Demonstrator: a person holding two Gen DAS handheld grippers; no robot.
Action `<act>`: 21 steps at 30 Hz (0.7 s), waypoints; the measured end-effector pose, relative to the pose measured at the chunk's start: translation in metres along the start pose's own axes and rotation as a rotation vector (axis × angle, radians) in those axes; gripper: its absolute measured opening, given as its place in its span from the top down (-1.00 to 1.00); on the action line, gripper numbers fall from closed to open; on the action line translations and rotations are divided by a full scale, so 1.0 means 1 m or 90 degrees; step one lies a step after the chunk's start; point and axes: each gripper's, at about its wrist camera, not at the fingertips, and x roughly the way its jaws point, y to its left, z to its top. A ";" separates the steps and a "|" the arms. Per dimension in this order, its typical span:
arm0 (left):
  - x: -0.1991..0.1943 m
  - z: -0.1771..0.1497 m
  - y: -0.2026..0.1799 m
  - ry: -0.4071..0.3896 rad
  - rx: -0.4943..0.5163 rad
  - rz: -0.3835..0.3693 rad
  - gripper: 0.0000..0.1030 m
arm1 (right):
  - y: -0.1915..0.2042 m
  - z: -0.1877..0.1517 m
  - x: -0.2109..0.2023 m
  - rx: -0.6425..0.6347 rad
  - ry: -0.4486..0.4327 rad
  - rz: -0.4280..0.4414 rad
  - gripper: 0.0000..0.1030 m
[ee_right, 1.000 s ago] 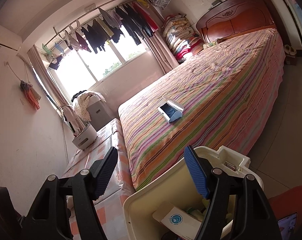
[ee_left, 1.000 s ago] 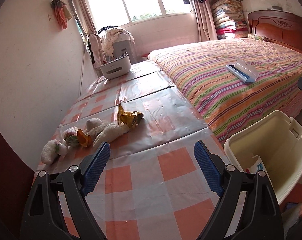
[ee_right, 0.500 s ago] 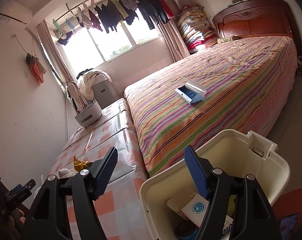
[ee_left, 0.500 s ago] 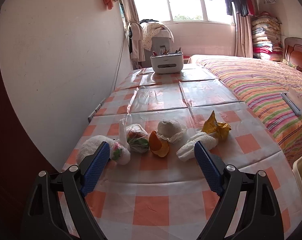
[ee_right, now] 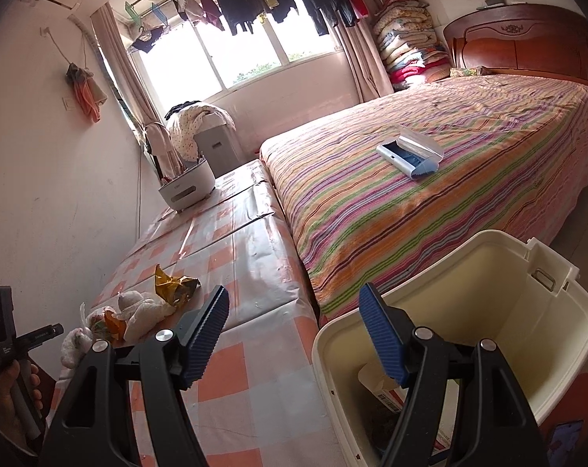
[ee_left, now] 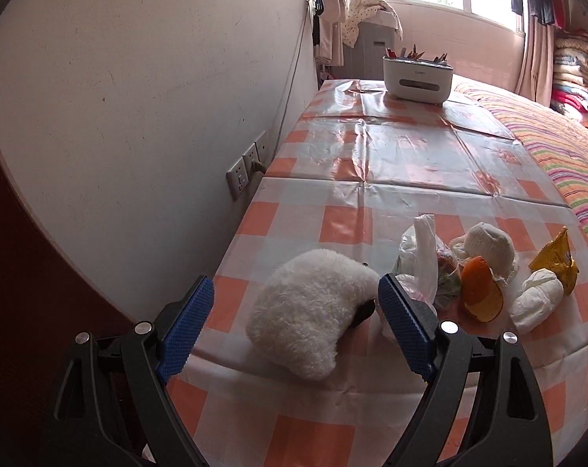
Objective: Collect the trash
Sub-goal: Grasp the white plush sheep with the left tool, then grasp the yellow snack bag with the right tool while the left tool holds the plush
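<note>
Sitting beside the striped bed [ee_right: 430,210], the checked table [ee_left: 372,179] holds the trash: a fluffy white lump [ee_left: 313,311], then a yellow wrapper [ee_left: 557,257]. The left gripper [ee_left: 296,321] gapes wide around the lump. The right gripper [ee_right: 294,334] hangs open, empty, by the cream bin [ee_right: 527,311].

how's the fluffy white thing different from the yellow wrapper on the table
The fluffy white thing is bulky, soft and rounded; the yellow wrapper is thin, shiny and crumpled. The fluffy thing lies between the left gripper's open fingers; the wrapper sits at the row's far end, nearer the bed. Both rest on the checked tablecloth.
</note>
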 end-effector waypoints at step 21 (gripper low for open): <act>0.053 -0.004 0.002 0.142 -0.076 -0.117 0.06 | 0.050 -0.007 0.035 -0.067 0.075 0.055 -0.31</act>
